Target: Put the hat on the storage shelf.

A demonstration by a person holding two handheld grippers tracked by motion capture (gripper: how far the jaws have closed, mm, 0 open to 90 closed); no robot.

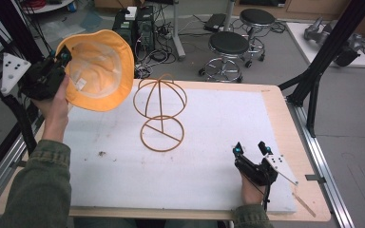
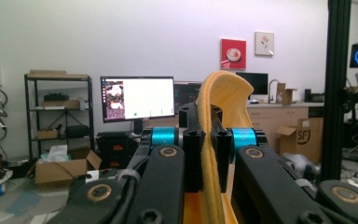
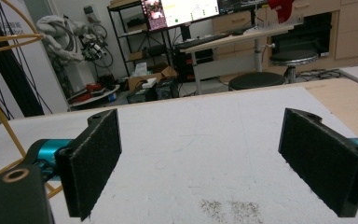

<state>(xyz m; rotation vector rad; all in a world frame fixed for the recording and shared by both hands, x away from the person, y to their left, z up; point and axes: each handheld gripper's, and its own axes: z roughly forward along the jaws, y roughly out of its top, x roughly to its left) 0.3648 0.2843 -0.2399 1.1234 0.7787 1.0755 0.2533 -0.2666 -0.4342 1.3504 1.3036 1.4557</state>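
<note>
Wooden table (image 1: 285, 118), topped by white foam mat (image 1: 209, 137). Wire hat stand (image 1: 161, 114) upright on mat. Dark specks (image 1: 102, 153) near left.

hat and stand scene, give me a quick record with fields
hat: yellow bucket hat, held up off the table, inside facing the camera
left hand-held gripper: shut on the hat's brim
right hand-held gripper: open, holding nothing, low over the white mat
stand: gold wire hat stand, upright on the mat, bare
hat vs stand: apart, hat up and left of it
</note>
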